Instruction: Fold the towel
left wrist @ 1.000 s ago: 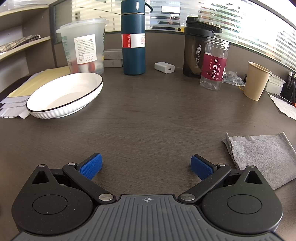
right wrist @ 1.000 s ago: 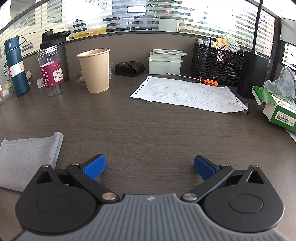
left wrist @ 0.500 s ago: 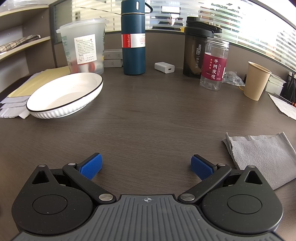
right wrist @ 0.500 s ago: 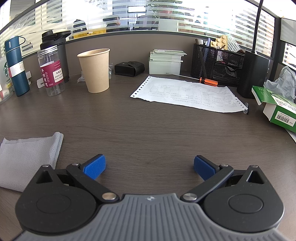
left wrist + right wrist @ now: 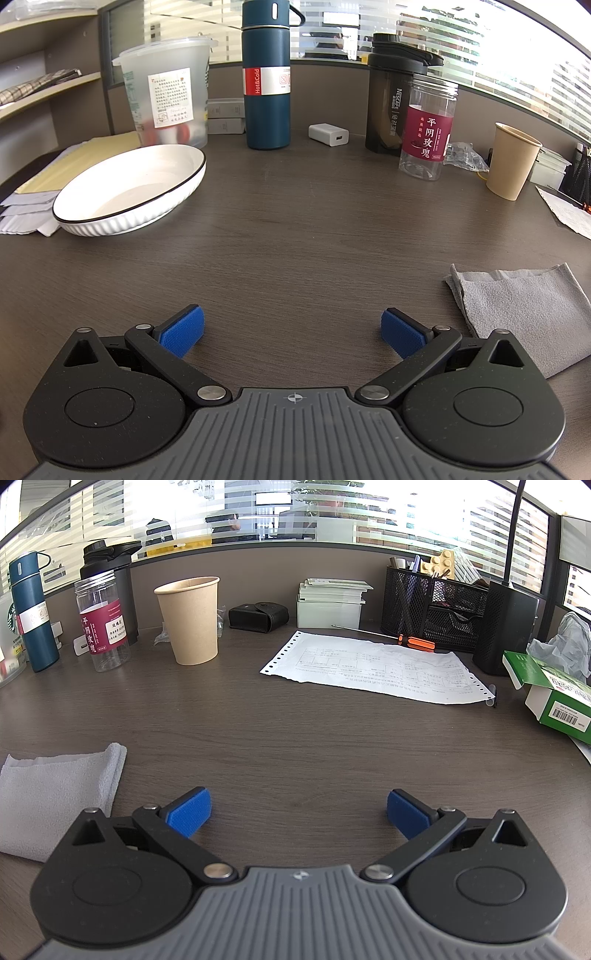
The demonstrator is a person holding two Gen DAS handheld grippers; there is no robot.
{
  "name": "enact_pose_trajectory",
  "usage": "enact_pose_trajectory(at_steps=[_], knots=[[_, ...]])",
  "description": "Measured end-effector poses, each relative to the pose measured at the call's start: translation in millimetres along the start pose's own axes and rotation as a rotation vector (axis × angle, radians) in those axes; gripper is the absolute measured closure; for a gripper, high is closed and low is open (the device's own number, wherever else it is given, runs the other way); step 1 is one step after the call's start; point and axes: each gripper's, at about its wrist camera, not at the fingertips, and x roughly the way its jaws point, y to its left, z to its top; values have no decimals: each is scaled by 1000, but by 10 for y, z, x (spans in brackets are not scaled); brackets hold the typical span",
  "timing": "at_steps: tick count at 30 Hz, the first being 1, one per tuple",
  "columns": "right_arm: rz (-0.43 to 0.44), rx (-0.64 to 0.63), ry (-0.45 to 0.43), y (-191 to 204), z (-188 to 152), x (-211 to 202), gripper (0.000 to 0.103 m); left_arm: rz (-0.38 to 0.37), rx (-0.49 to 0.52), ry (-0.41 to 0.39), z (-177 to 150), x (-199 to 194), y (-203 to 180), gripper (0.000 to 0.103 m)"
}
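Left view, left edge: papers [image 5: 26, 214] run out of the frame; a white bowl [image 5: 129, 192] sits beside them on the counter [image 5: 295, 240].
Left view, back: a clear tub [image 5: 166, 99] blurs whatever is inside; its label is too small to read. A blue flask [image 5: 266, 74] stands upright to its right, its top clipped by the frame's upper edge.
Left hand-held gripper [image 5: 292, 332]: released, blue pads wide apart, nothing between them, over bare counter.
Towel, left view: the grey towel [image 5: 524, 314] lies flat at lower right, apart from the pads. Its near corner is hidden behind the gripper body and its right side is cut off by the frame.
Towel, right view: the same towel [image 5: 55, 794] lies at lower left, already doubled, with a rolled fold along its right edge. Its left side leaves the frame and its near edge goes under the gripper body.
Towel axis: the fold edge runs from near to far, leaning slightly right in the right view; with both ends cropped, I cannot tell which way the long axis lies.
Right hand-held gripper [image 5: 299, 814]: released, pads spread, gripping nothing.
Right view, middle: a paper cup [image 5: 190, 622] stands upright; a printed sheet [image 5: 373, 668] lies flat, its text illegible.
Right view, right edge: a green box [image 5: 550, 698] is partly cropped.
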Motion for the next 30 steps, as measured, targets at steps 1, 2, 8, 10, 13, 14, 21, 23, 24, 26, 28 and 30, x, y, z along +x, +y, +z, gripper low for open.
enact_pose_trajectory(at_steps=[1, 2, 8, 10, 13, 14, 21, 23, 24, 26, 28, 30], knots=[[0, 0, 0, -2, 1, 0, 0, 0, 0, 0, 0, 0, 0, 0], [0, 0, 0, -4, 1, 0, 0, 0, 0, 0, 0, 0, 0, 0], [0, 0, 0, -17, 5, -2, 0, 0, 0, 0, 1, 1, 1, 0], [0, 0, 0, -21, 6, -2, 0, 0, 0, 0, 1, 1, 1, 0], [0, 0, 0, -28, 8, -3, 0, 1, 0, 0, 1, 1, 1, 0], [0, 0, 0, -30, 8, -3, 0, 1, 0, 0, 1, 1, 1, 0], [0, 0, 0, 55, -9, 8, 0, 1, 0, 0, 1, 1, 0, 0], [0, 0, 0, 52, -10, 7, 0, 1, 0, 0, 1, 0, 0, 0], [0, 0, 0, 50, -10, 6, 0, 1, 0, 0, 1, 1, 0, 0], [0, 0, 0, 45, -10, 5, 0, 1, 0, 0, 1, 1, 0, 0], [0, 0, 0, 41, -11, 4, 0, 1, 0, 0, 1, 1, 1, 0], [0, 0, 0, 41, -11, 4, 0, 1, 0, 0, 1, 1, 0, 0]])
